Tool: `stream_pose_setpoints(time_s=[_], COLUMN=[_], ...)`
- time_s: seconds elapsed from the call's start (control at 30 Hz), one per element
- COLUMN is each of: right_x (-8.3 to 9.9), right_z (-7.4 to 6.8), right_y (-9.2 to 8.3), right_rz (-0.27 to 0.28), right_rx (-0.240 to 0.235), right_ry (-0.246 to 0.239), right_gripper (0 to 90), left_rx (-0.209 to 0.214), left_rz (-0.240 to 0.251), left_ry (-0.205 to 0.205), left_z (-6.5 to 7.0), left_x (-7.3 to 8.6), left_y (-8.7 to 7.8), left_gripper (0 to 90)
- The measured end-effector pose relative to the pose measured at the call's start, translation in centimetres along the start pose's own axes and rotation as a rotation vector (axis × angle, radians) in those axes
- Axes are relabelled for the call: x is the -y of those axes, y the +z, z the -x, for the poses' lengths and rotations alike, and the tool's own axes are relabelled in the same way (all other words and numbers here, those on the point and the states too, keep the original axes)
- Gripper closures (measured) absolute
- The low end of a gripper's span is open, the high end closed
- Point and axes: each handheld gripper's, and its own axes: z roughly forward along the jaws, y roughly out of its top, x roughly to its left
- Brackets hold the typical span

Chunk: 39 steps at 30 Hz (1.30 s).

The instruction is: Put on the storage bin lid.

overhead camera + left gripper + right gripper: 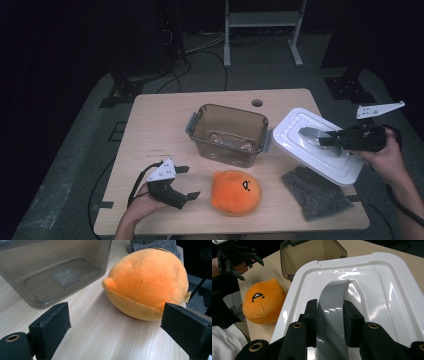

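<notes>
A white box lid (315, 145) with a grey handle (332, 315) hangs tilted over the table's right side, right of the clear brown tub (228, 133). My right gripper (336, 141) is shut on that grey handle (315, 134), and both pads (312, 315) press its sides. An orange plush toy (235, 192) lies at the front middle of the table. My left gripper (187, 182) stands open just left of the plush toy (147, 282), nothing between its fingers (52, 322). The tub (55, 267) sits beyond it.
A grey cloth (316, 192) lies on the table under the lid's front edge. The wooden table (155, 130) has a round hole (257, 103) at its far edge. A white metal frame (262, 30) stands on the floor behind.
</notes>
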Motion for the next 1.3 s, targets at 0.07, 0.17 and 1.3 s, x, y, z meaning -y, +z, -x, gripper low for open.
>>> stream_pose_setpoints(time_s=[0.07, 0.17, 1.3], right_x=[0.6, 1.3, 8.9], right_z=[0.1, 0.3, 0.4], right_y=[0.1, 0.3, 5.5], right_rz=[-0.006, -0.012, -0.096], right_rx=[0.001, 0.002, -0.017], right_ry=[0.008, 0.019, 0.095], right_gripper=[67.3, 67.4, 67.1], left_rx=[-0.003, -0.007, -0.042], left_rz=[0.001, 0.002, 0.038], left_ry=[0.000, -0.002, -0.012], left_z=[0.0, -0.1, -0.4], left_x=[0.0, 0.0, -0.2], left_y=[-0.1, -0.2, -1.4], left_gripper=[7.8, 7.8, 7.8])
